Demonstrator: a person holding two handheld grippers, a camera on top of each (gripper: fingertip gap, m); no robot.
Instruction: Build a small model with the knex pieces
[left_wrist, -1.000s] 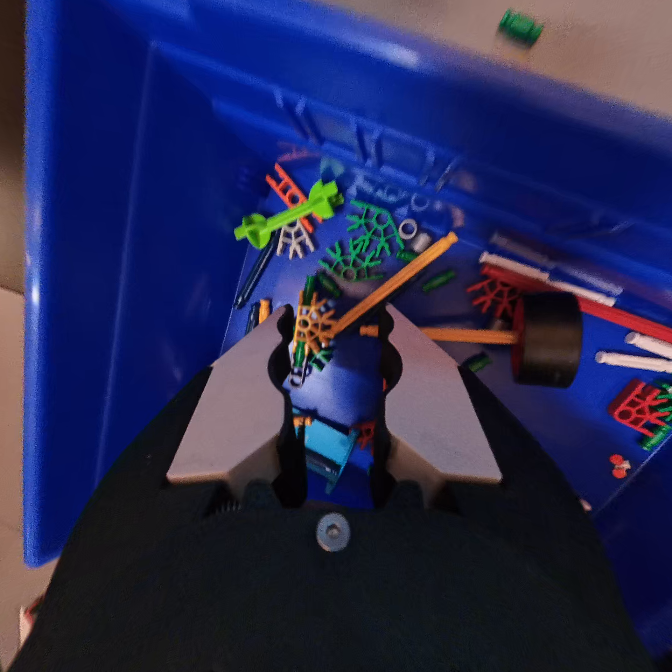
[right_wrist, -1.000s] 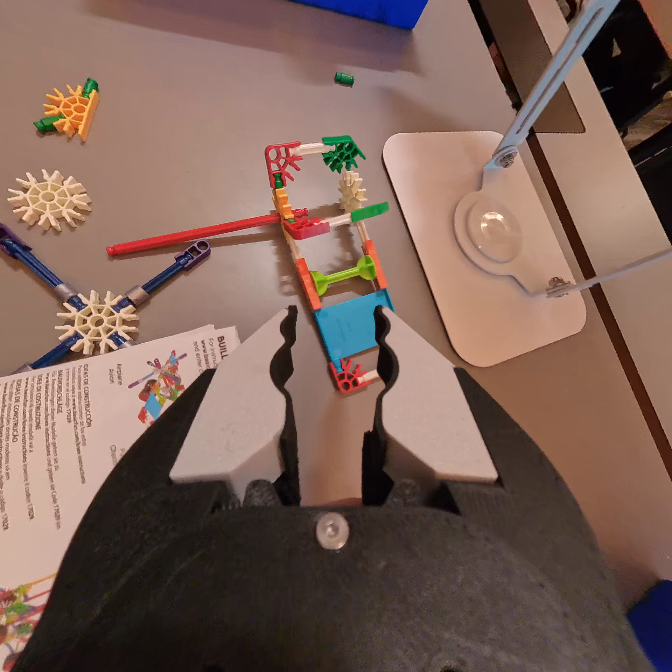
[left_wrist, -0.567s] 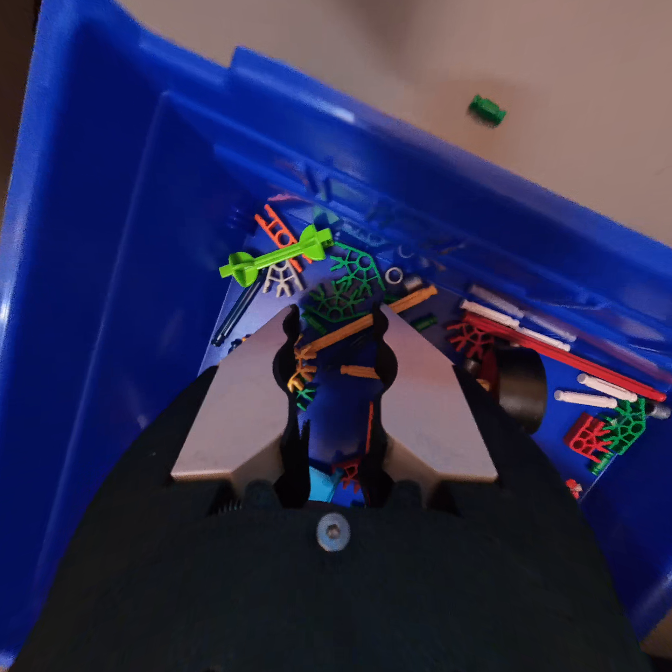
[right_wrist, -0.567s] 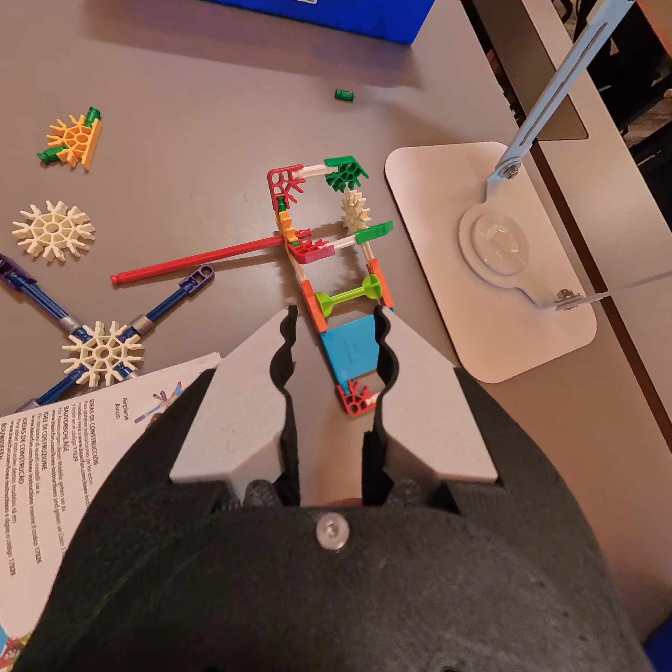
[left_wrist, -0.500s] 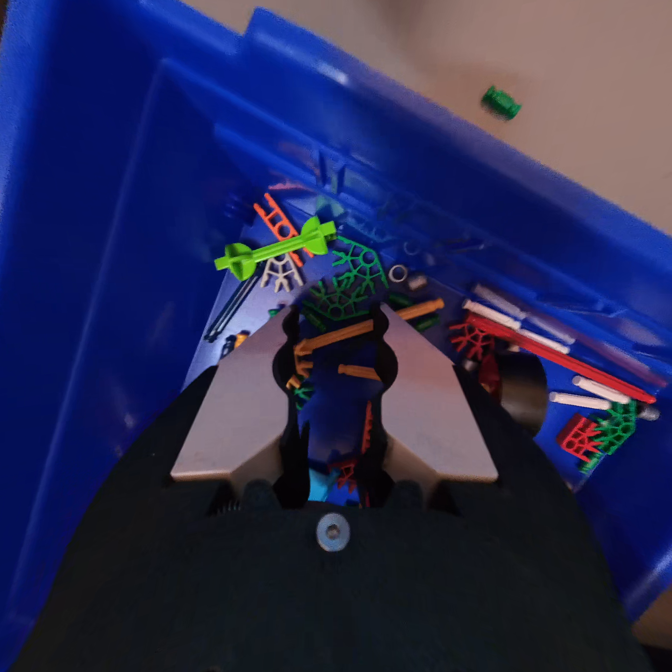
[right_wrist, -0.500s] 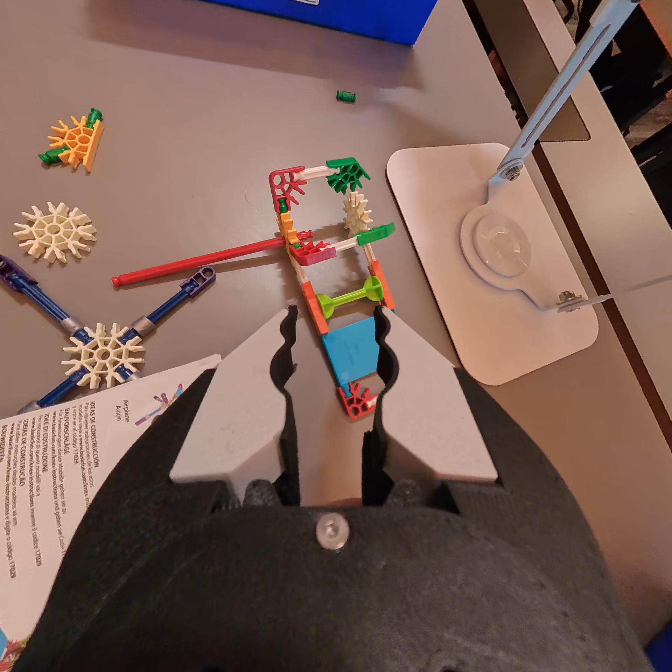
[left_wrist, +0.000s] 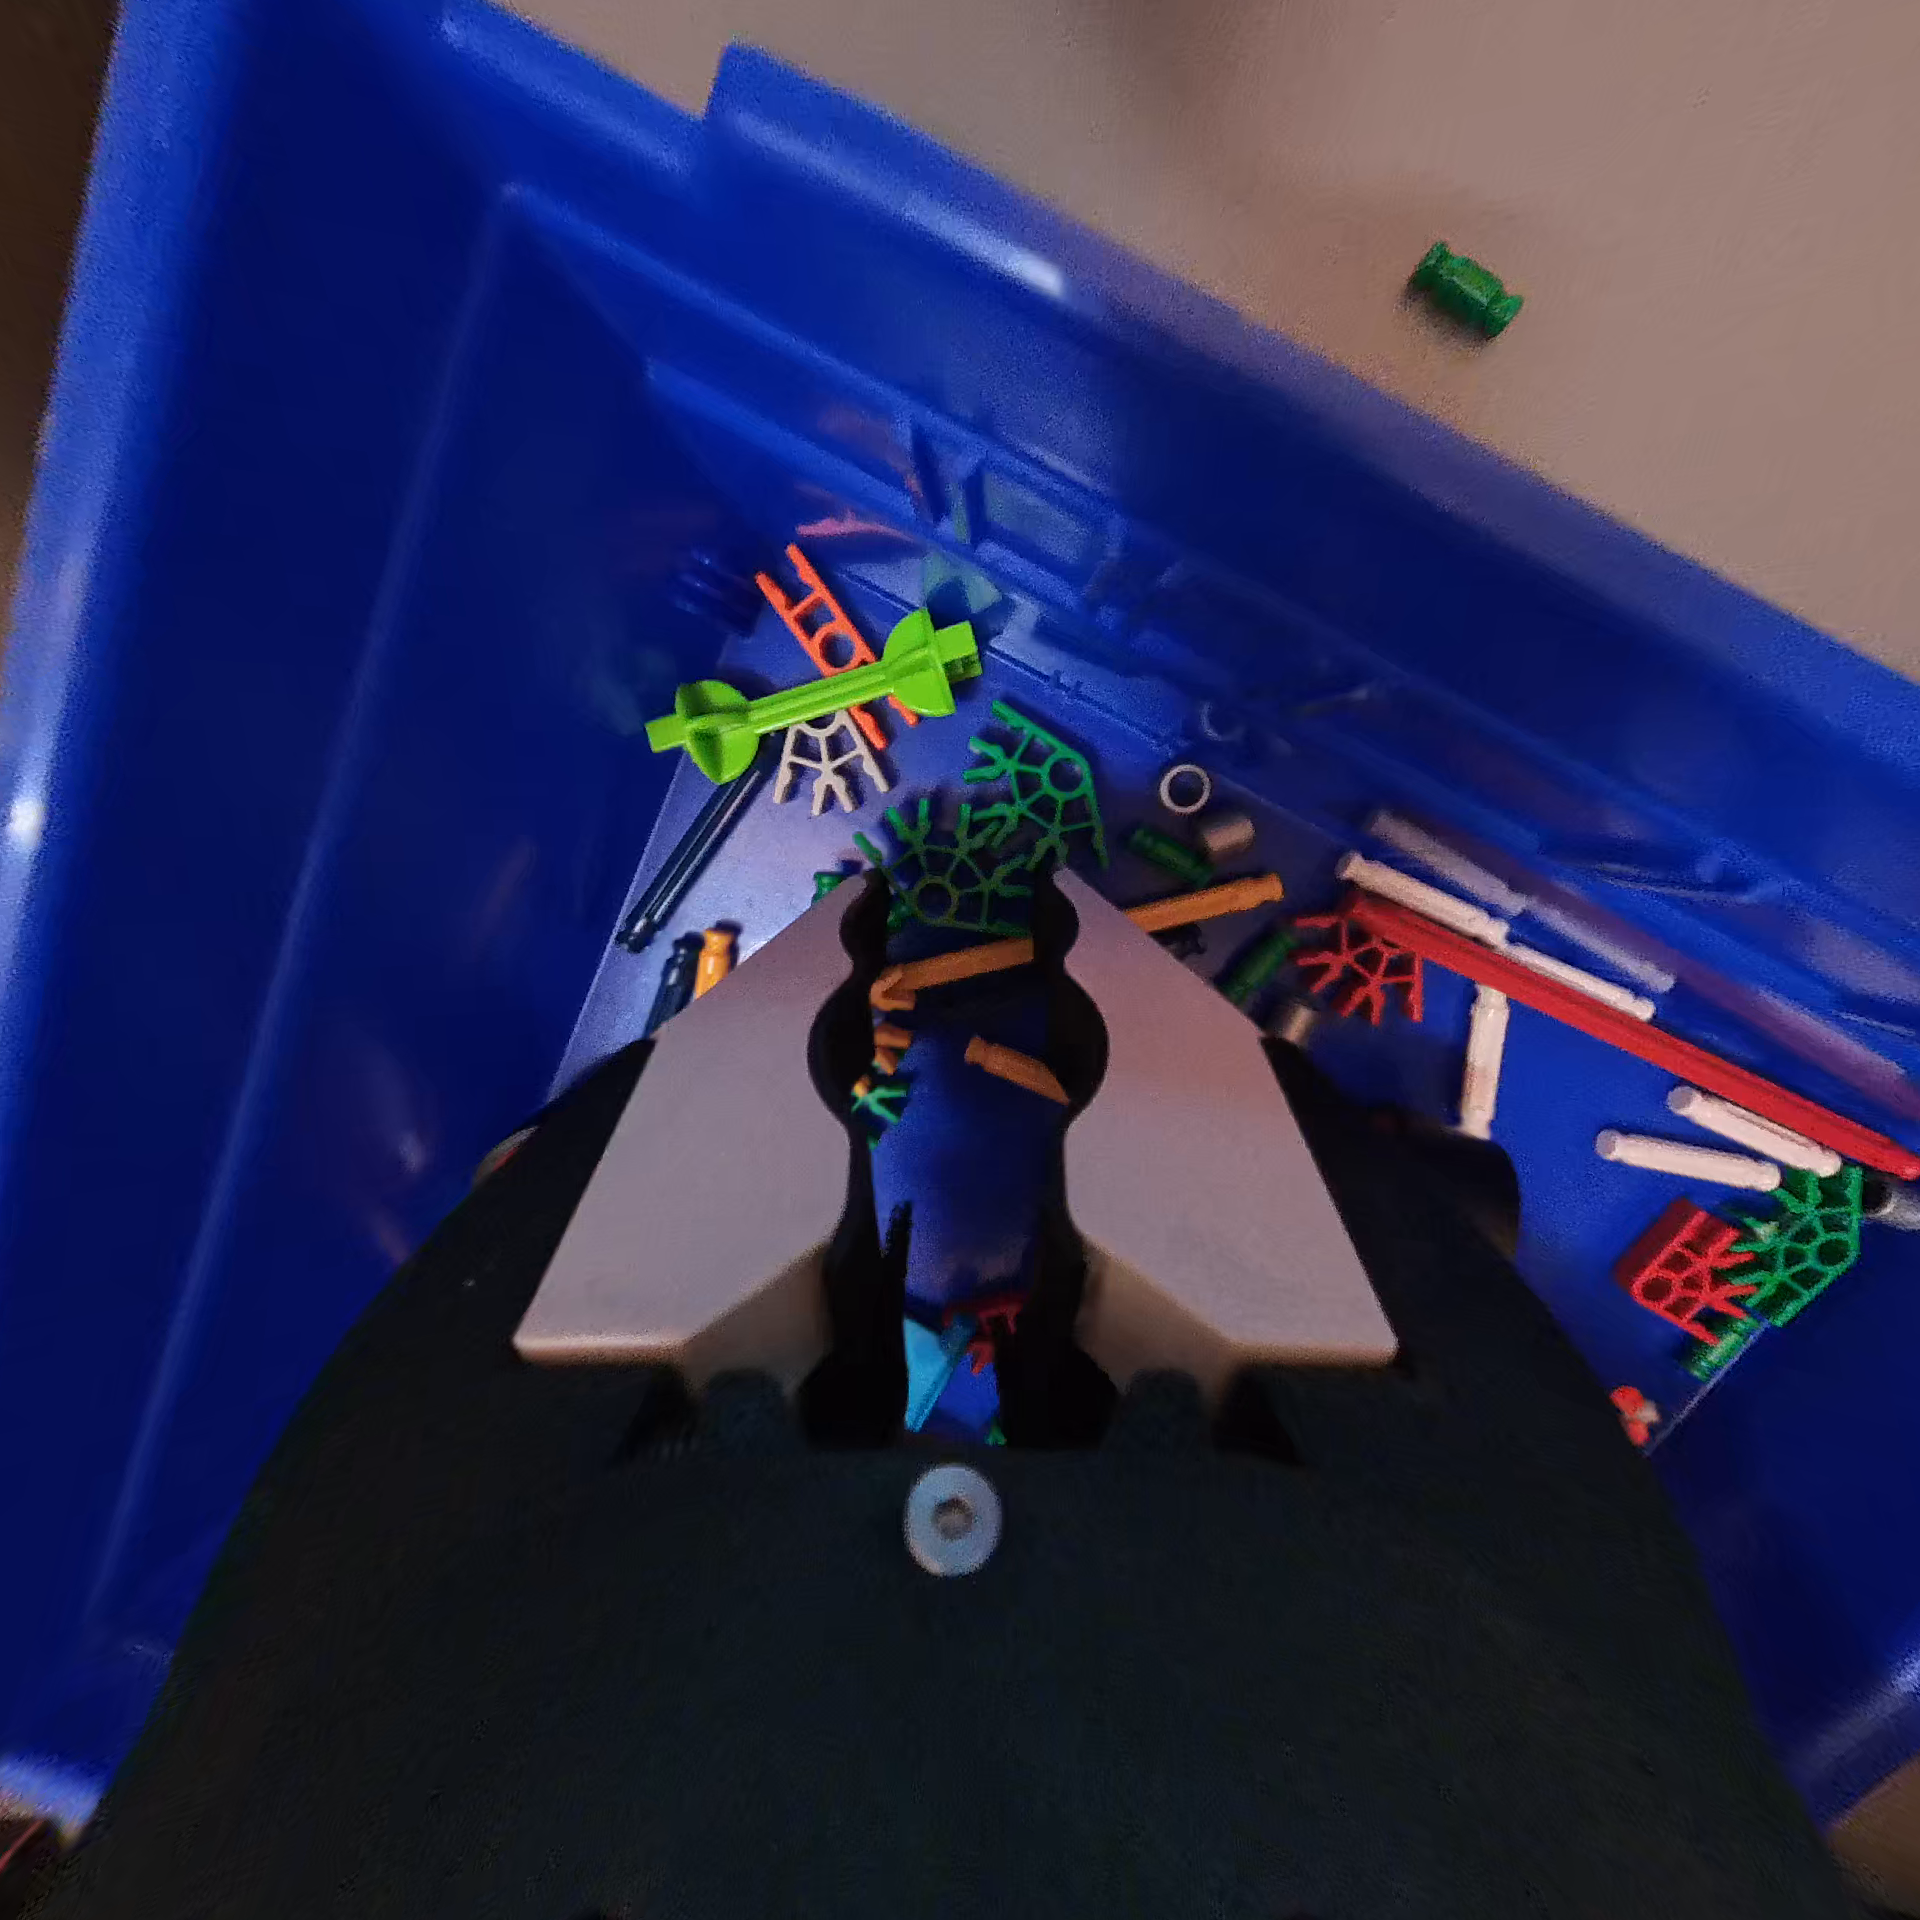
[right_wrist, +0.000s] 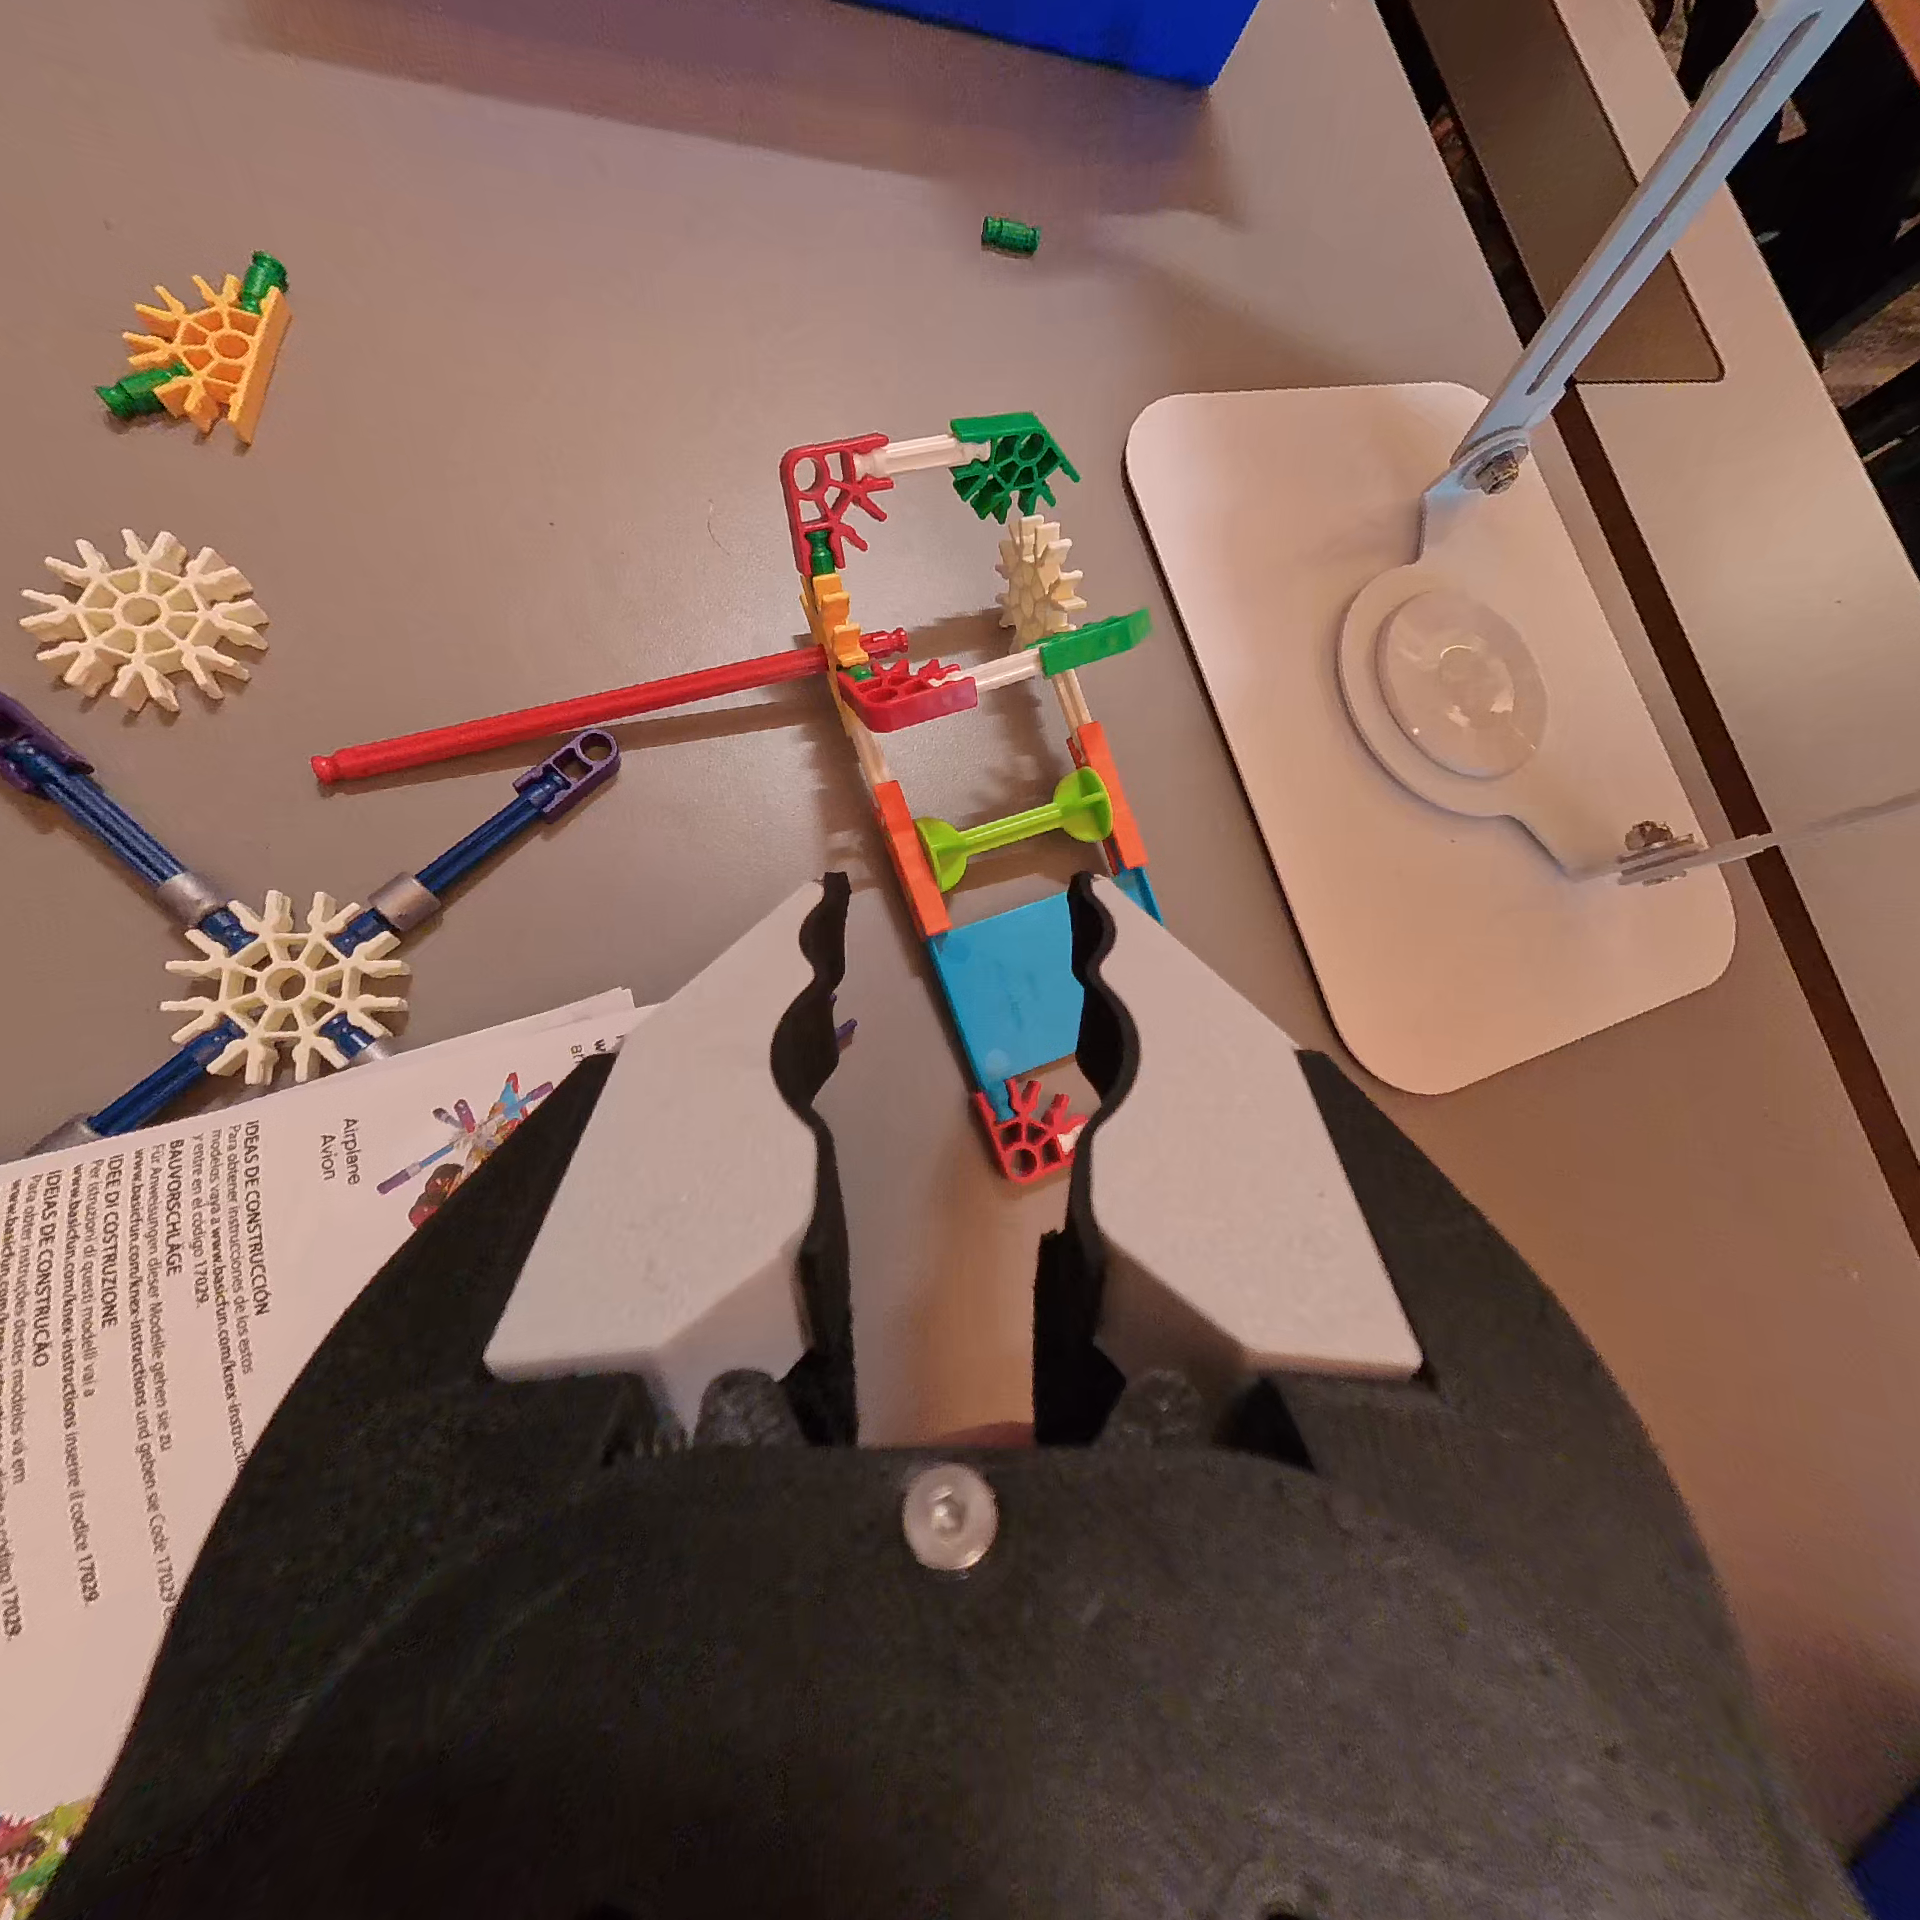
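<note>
My left gripper (left_wrist: 961, 891) is open and empty, low inside a blue bin (left_wrist: 312, 727) of loose building pieces. An orange rod (left_wrist: 961, 961) and a green fan connector (left_wrist: 951, 883) lie under its tips. A lime rod (left_wrist: 821, 696) lies farther in, by the bin's corner. My right gripper (right_wrist: 958, 885) is open and empty above the table, over the near end of a built frame (right_wrist: 1003, 831). Its right finger (right_wrist: 1195, 1091) overlaps the edge of the frame's blue panel (right_wrist: 1003, 987) and red corner connector (right_wrist: 1023, 1143).
In the bin lie a long red rod (left_wrist: 1621, 1023), white rods (left_wrist: 1683, 1158) and red connectors (left_wrist: 1361, 961). On the table are a red rod (right_wrist: 582, 717), white snowflake connectors (right_wrist: 145, 618), a yellow connector (right_wrist: 213, 348), blue rods (right_wrist: 499, 821), a leaflet (right_wrist: 156, 1299), a white stand base (right_wrist: 1247, 582) and a small green piece (right_wrist: 1010, 234). The left gripper's tips are roughly 35 cm from the right gripper's.
The left gripper has drawn back from the bin floor and shifted towards the far corner, and its jaws have narrowed. The black wheel has gone out of view. The right gripper has crept forward over the frame.
</note>
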